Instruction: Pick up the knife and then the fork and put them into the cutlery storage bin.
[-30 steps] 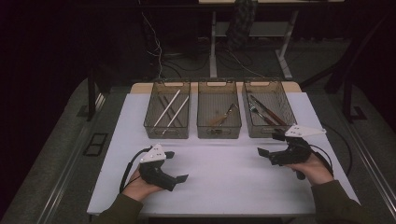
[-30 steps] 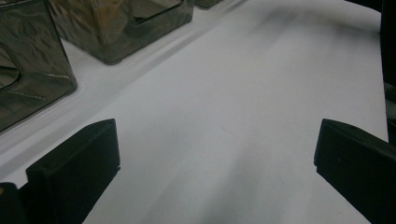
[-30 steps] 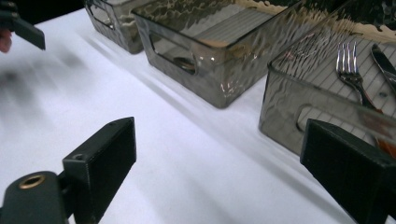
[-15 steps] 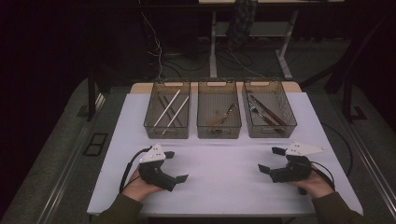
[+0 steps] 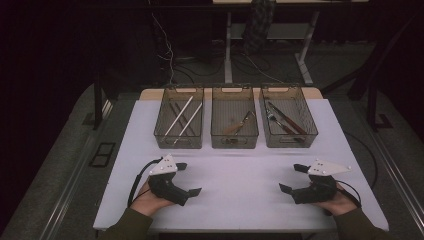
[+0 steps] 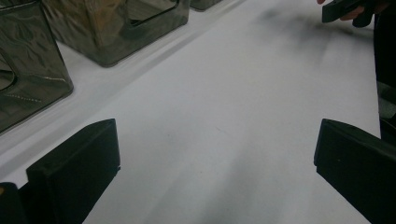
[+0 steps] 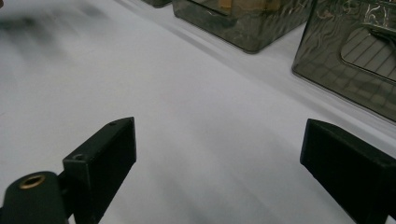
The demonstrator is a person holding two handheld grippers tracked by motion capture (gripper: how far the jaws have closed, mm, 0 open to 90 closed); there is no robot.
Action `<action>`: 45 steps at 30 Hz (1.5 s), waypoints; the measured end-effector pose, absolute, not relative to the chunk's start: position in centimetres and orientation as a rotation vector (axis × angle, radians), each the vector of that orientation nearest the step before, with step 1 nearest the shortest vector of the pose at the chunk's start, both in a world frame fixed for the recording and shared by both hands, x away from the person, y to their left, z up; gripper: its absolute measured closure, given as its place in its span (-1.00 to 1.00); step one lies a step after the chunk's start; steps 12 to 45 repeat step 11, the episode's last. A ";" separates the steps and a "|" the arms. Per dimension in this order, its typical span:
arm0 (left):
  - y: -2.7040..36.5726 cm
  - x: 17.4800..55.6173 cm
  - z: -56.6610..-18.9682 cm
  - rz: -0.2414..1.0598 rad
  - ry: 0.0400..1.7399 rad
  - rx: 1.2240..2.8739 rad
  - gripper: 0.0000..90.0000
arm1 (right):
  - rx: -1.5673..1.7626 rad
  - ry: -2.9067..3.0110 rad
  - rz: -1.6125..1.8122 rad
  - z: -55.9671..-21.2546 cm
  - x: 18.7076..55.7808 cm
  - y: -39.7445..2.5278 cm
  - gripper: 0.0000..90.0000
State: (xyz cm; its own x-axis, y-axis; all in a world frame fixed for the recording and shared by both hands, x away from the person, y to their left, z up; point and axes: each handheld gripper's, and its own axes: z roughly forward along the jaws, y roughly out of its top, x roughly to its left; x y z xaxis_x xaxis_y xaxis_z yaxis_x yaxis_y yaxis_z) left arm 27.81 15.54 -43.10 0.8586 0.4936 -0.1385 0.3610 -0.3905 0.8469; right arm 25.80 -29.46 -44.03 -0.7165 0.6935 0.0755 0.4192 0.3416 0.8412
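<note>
On the smooth white table (image 5: 240,200), left gripper (image 5: 187,179) and right gripper (image 5: 294,178) rest, blocky black jaws wide.

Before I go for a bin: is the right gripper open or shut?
Open. In its own view the right gripper has its two black jaws standing wide apart with bare white table between them and nothing held.

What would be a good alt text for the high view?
Two open hand-held grippers, left gripper and right gripper, rest on a white table before three clear bins that hold utensils.
</note>
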 end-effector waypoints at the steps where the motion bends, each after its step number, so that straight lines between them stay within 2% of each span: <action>1: 15.5 27.8 -43.1 0.165 0.624 2.021 -1.00 | 0.995 2.312 1.316 -44.0 25.8 -29.5 -0.78; 45: 15.5 27.8 -43.1 0.169 0.620 2.026 -1.00 | 0.988 2.318 1.310 -44.1 25.7 -29.6 -0.78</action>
